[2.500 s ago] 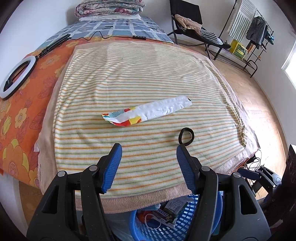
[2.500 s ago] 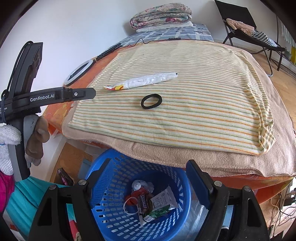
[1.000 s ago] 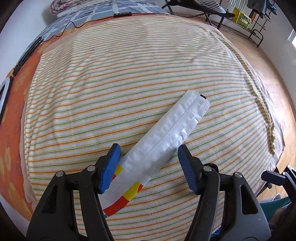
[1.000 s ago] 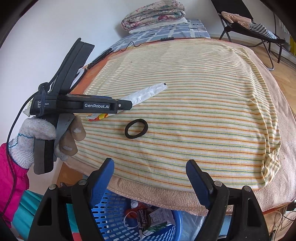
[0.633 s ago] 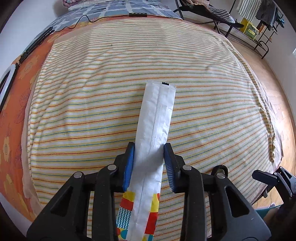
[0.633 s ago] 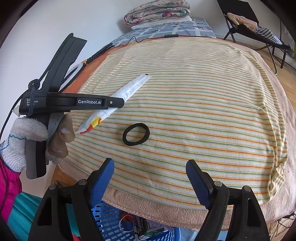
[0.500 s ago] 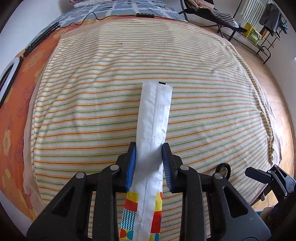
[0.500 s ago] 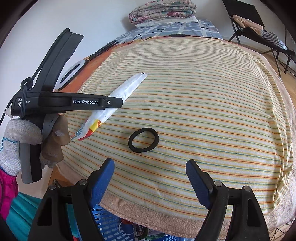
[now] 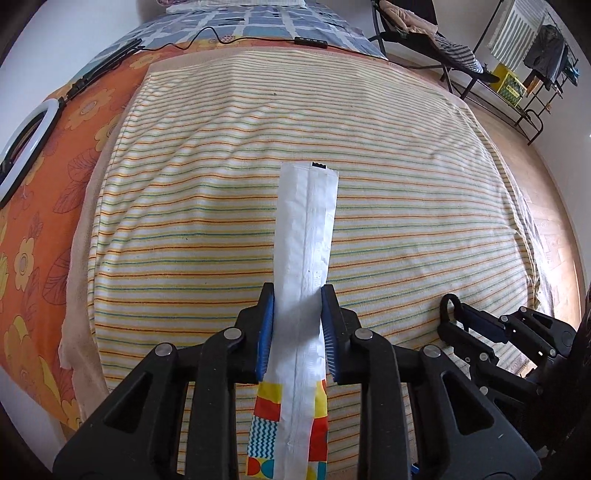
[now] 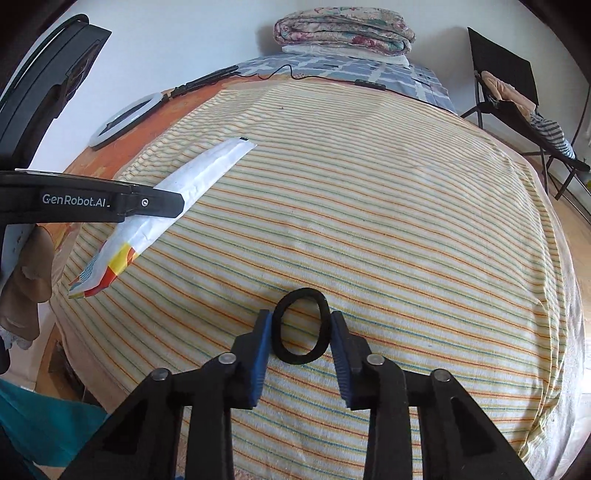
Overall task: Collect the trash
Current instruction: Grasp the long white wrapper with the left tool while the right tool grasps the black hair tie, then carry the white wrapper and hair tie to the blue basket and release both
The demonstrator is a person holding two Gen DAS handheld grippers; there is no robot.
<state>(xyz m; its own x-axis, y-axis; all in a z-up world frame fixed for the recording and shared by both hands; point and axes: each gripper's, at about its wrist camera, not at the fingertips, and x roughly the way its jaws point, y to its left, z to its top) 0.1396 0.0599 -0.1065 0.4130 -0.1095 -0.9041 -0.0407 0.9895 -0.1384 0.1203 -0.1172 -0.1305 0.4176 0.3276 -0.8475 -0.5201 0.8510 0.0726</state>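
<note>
A long white wrapper with a colourful printed end is pinched in my left gripper. The blue pads press its sides, the jaws still closing, and its far end rests on the striped blanket. From the right wrist view the wrapper slants up off the bed in the left gripper. A black elastic ring lies on the blanket, squeezed into an oval between the pads of my right gripper, whose jaws are closing. The left wrist view catches the right gripper low at right.
A ring light and a black cable lie on the orange flowered sheet at the left. Folded quilts are stacked at the bed's far end. A black chair and a clothes rack stand on the wooden floor to the right.
My left gripper closed on the wrapper and turned it lengthwise, lifting its near end. My right gripper came forward from above the blue basket and closed around the black ring.
</note>
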